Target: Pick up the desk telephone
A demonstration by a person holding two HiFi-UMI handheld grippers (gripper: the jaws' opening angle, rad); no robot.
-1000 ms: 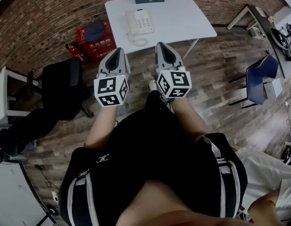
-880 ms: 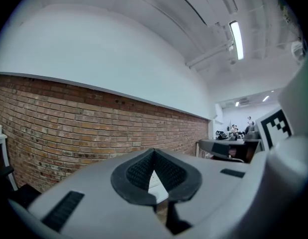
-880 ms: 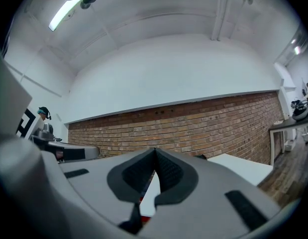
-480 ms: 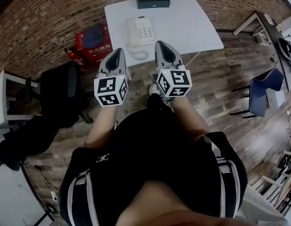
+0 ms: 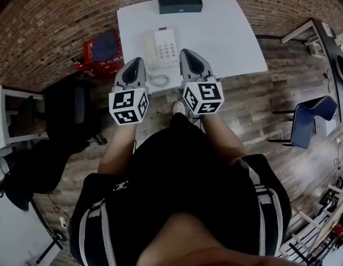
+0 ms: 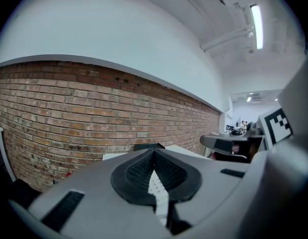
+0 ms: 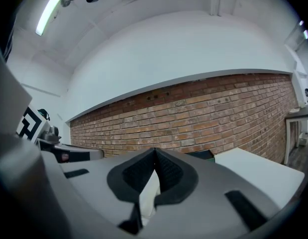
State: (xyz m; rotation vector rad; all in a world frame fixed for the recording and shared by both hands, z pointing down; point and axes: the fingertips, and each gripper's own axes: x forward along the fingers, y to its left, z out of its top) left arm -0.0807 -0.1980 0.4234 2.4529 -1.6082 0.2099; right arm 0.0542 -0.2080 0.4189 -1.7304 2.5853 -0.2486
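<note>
Two tools, both clenched on nothing.

Head view: the white telephone (image 5: 163,49) sits on the white worktop (image 5: 226,37) near its front edge, w/ the curly cord looping at the telephone's near end. The left tool (image 5: 136,60) is just left of that near end and the right tool (image 5: 183,51) just right of it. Whether either touches the telephone I can't tell. A black box (image 5: 179,1) lies beyond the telephone at the worktop's far edge, by the brick wall (image 5: 60,15). A red crate (image 5: 102,51) is on the floor left of the telephone.

Left gripper view: jaws pressed together, nothing gripped. A strip of the telephone's keypad shows thru the slot under the pads, w/ the black box beyond it.

Right gripper view: jaws together too, empty. A white sliver shows thru the slot; can't tell if it's the telephone or the worktop. The black box is beyond, a bit to the right.
</note>
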